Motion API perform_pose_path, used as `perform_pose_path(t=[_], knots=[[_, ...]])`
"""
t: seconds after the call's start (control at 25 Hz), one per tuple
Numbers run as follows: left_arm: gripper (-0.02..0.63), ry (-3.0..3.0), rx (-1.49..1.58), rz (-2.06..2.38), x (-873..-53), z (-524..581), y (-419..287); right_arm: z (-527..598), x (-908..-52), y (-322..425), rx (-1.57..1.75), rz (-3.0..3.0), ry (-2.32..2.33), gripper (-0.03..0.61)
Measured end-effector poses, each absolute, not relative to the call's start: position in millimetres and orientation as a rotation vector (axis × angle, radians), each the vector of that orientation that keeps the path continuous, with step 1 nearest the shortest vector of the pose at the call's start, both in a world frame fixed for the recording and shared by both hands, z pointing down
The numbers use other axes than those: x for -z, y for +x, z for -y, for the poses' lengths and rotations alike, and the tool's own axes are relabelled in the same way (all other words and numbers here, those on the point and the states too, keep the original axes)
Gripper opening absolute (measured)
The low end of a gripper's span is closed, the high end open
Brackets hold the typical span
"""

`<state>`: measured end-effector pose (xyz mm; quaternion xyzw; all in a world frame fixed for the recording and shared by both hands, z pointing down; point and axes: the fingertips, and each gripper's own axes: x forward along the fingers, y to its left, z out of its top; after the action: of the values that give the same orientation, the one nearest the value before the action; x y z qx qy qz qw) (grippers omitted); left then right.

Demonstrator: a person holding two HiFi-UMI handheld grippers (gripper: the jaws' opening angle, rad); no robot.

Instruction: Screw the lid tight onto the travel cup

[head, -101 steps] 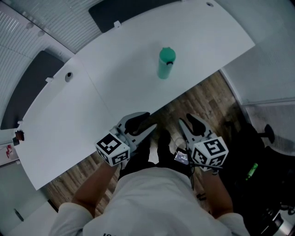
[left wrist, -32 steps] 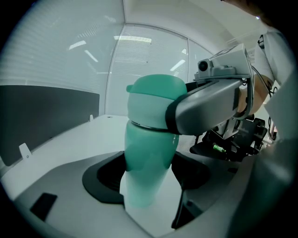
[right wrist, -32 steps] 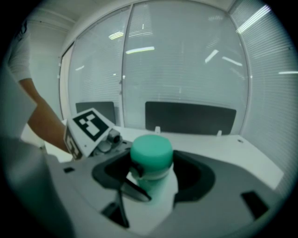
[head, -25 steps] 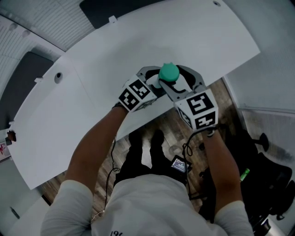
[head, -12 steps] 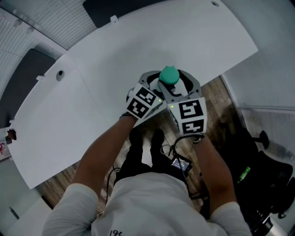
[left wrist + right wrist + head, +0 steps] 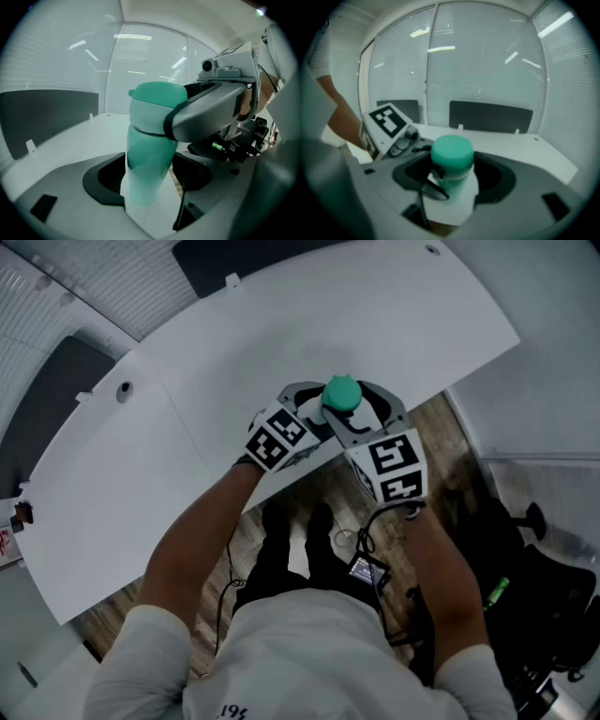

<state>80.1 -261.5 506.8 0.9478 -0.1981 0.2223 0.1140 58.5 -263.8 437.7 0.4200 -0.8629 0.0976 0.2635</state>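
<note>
The travel cup stands near the front edge of the white table (image 6: 234, 343), its pale green body (image 6: 147, 173) topped by a teal lid (image 6: 342, 393). My left gripper (image 6: 317, 407) comes in from the left and is shut on the cup's body, whose sides sit against the dark pads (image 6: 105, 178). My right gripper (image 6: 364, 411) reaches in from the right, higher up, shut on the lid (image 6: 451, 152). One of its grey fingers (image 6: 211, 112) wraps the lid's side. The cup's base is hidden in the head view.
The table's front edge (image 6: 281, 484) runs just under both grippers, with wooden floor (image 6: 309, 531) below. A cable hole (image 6: 125, 390) lies at the left. Dark panels (image 6: 234, 254) line the far side. A black chair (image 6: 534, 559) stands at the right.
Four seconds ago both grippers hung open below the table, away from the cup. They now clamp it. In the last half second the right gripper's marker cube has turned about the lid.
</note>
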Motion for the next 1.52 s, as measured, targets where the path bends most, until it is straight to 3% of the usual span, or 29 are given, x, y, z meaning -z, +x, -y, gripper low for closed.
perform_pose_path(t=[0.24,0.96,1.52], knots=[[0.331,2.842,-0.748,0.402,-506.3,261.4,85.5,263.3,-437.8,54.4,-0.234,2.38,0.979,0.29],[0.331,2.718,-0.616,0.794,-506.4,269.3,82.6,268.0,-435.4,57.3,-0.27,2.275,1.319,0.29],[0.331,2.808,-0.678,0.442,-506.4,263.7,81.5,261.9,-438.4,50.8,-0.19,2.36,0.982,0.288]])
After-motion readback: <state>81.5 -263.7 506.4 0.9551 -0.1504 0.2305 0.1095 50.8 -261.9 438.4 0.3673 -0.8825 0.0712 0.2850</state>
